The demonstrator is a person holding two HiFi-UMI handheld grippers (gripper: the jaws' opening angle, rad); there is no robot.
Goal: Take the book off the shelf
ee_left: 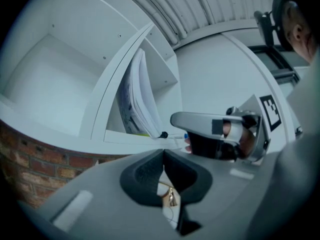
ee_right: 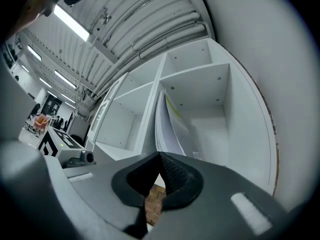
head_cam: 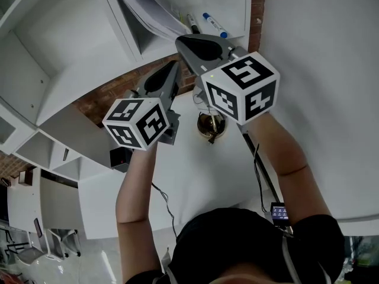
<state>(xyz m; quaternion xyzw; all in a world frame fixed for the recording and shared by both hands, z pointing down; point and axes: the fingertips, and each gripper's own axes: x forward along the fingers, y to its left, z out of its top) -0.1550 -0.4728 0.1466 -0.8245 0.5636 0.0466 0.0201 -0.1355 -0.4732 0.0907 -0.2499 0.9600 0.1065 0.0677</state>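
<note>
Both tools closed on nothing, left gripper (ee_left: 163,153) and right gripper (ee_right: 160,156) held short of the white shelf (ee_right: 220,99); thin softcover book (ee_right: 166,126) leans on a compartment divider, likely light, floppy and slick, so pinch its exposed edge low, across all pages.

We note a smooth, matt white shelf (ee_right: 200,96), a paper-leaved book (ee_right: 164,129), rough red brick (ee_left: 35,159) at lower left, and a matt grey plastic left gripper (ee_left: 163,151).
</note>
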